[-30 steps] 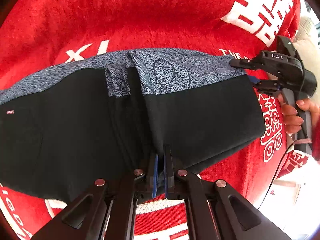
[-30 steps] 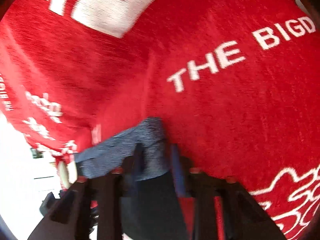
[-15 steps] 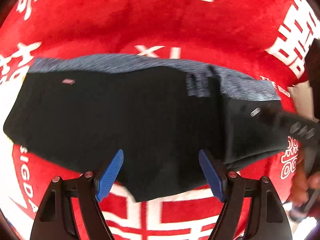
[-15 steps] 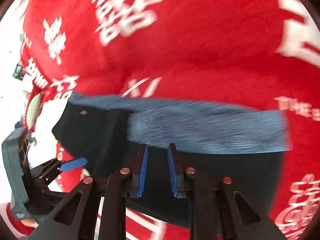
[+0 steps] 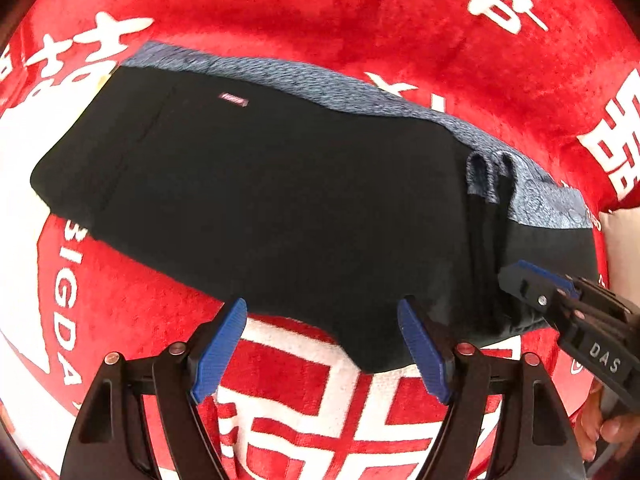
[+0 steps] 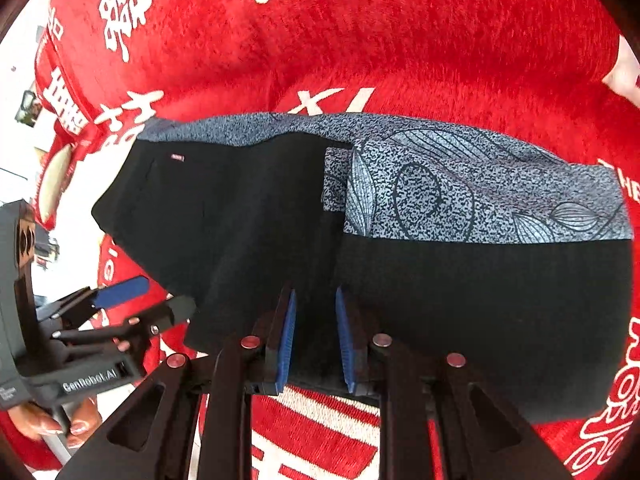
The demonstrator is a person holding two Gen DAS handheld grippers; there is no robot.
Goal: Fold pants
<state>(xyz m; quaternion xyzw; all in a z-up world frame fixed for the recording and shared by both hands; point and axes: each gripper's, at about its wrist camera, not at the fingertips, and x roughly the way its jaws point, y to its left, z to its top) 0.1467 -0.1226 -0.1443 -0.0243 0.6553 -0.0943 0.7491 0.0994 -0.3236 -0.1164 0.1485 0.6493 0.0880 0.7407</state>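
Note:
Black pants (image 5: 280, 208) with a grey-blue patterned waistband (image 6: 480, 184) lie folded on a red blanket. My left gripper (image 5: 322, 308) hovers over their near edge, its jaws wide and still opening, with nothing pressed between the blue pads. It shows again at the lower left in the right wrist view (image 6: 164, 294). My right gripper (image 6: 316, 294) points down at the near edge by the fold line. Its jaws are narrow and pinch black fabric. The left wrist view has it at the far right (image 5: 532, 276).
The red blanket (image 5: 360, 12) with white lettering spreads all around the pants. Its edge falls away to a bright floor at the left (image 6: 16, 120). A person's hands hold the gripper handles (image 5: 600, 432) (image 6: 52, 424).
My left gripper let go of the pants' near edge, opened wide and shifted left. My right gripper left the waistband corner, swung over to the near edge at the fold and narrowed its jaws.

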